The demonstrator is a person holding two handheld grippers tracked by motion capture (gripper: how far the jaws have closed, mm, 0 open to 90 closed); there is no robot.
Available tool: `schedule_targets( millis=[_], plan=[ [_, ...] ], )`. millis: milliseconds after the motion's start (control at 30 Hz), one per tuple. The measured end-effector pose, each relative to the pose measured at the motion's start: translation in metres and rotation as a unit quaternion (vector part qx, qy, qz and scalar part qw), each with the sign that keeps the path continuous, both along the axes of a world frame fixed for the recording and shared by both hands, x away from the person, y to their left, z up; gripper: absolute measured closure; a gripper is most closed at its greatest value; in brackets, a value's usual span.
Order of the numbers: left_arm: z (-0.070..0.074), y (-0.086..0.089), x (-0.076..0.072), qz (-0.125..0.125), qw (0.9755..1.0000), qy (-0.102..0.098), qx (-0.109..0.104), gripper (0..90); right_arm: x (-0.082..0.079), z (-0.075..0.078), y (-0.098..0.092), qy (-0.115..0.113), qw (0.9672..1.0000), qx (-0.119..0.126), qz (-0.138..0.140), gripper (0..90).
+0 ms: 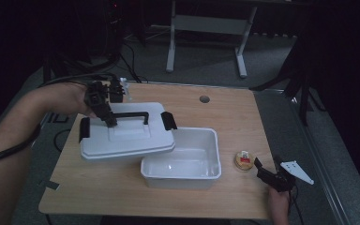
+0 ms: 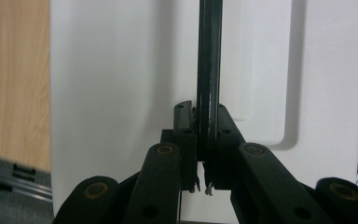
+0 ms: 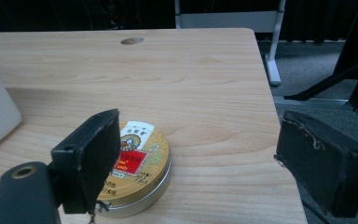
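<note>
A white lid [image 1: 126, 136] with a black handle [image 1: 130, 114] and a black latch at each end hangs above the table, overlapping the left rim of the open white box [image 1: 180, 180]. My left gripper [image 1: 108, 121] is shut on that handle near its left end. In the left gripper view the pads [image 2: 184, 122] pinch the thin black handle [image 2: 209, 56] over the lid [image 2: 121, 93]. My right gripper [image 1: 266, 171] stands open at the table's front right. A round gold tin [image 3: 137, 163] lies just ahead of its left jaw, and the gripper's centre [image 3: 200, 144] is over bare wood.
The wooden table [image 1: 243, 117] has a cable hole [image 1: 204, 99] at the back. A small white object [image 1: 125, 86] stands at the back left edge. The tin [image 1: 244, 160] sits right of the box. The table's right edge runs close to my right gripper.
</note>
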State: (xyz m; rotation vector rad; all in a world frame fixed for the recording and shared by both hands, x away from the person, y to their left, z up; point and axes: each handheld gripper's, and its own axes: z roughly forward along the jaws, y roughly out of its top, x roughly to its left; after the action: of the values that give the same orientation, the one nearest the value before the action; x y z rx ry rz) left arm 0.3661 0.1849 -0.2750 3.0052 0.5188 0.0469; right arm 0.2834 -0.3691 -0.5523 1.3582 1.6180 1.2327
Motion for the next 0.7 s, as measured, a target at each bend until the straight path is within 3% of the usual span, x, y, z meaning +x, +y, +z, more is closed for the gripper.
schedule_targets(
  millis=[267, 467, 700],
  plan=[
    [-0.002, 0.051, -0.010, 0.052, 0.9986, -0.002, -0.014, 83.7, 0.000, 0.000, 0.000, 0.001, 1.0000, -0.002, -0.002, 13.5],
    [-0.017, 0.080, -0.015, 0.080, 0.9967, 0.008, -0.008, 83.8, 0.000, 0.000, 0.001, -0.001, 1.0000, -0.005, -0.001, 13.4],
    [-0.038, 0.103, -0.014, 0.107, 0.9941, 0.018, -0.009, 83.7, -0.001, 0.000, 0.000, -0.007, 1.0000, -0.002, -0.005, 13.2]
  ],
)
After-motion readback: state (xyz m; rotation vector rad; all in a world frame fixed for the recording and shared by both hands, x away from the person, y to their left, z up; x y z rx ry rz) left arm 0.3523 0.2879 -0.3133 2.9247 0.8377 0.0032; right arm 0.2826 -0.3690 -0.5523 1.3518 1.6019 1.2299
